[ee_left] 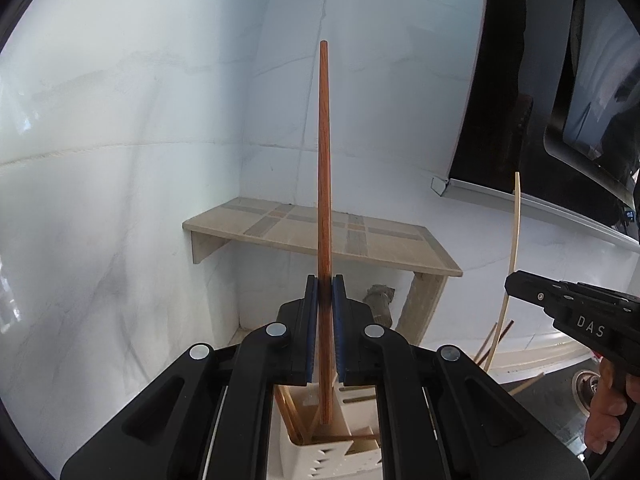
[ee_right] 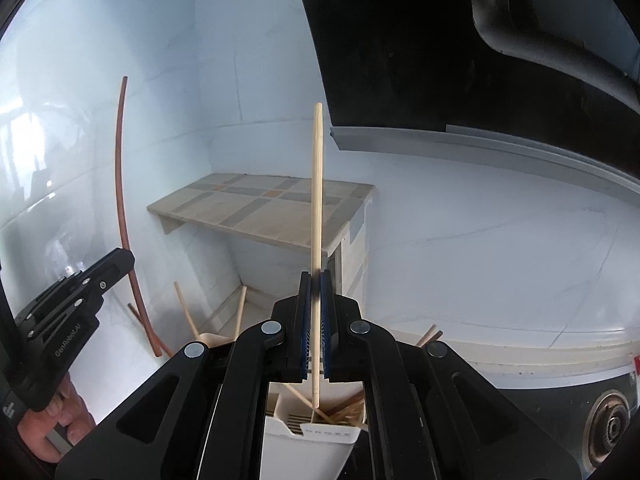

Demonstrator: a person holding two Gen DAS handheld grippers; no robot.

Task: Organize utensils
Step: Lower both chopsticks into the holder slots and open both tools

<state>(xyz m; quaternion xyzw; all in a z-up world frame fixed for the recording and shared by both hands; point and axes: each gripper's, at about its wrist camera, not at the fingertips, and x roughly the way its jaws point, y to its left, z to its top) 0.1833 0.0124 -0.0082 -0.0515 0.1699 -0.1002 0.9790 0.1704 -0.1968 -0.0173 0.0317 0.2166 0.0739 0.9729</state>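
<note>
your left tool (ee_left: 325, 300) pinches the dark chopstick (ee_left: 324, 160), your right tool (ee_right: 316, 296) the pale chopstick (ee_right: 317, 200); next, lower both straight into the holder (ee_right: 320, 440).

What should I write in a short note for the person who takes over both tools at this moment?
Left tool: shut on the dark brown chopstick, held upright, its lower end inside the white holder.
Right tool: shut on the pale bamboo chopstick, also upright, its tip just above the holder's opening.
Holder: several chopsticks already lie in its compartments; a few others lean out at angles.
Done: some sticks are in the holder.
Left: lower and release both held sticks. Which compartment suits each colour cannot be told from here.
Nearby: tiled shelf on the wall behind, stove burner to the right.
</note>
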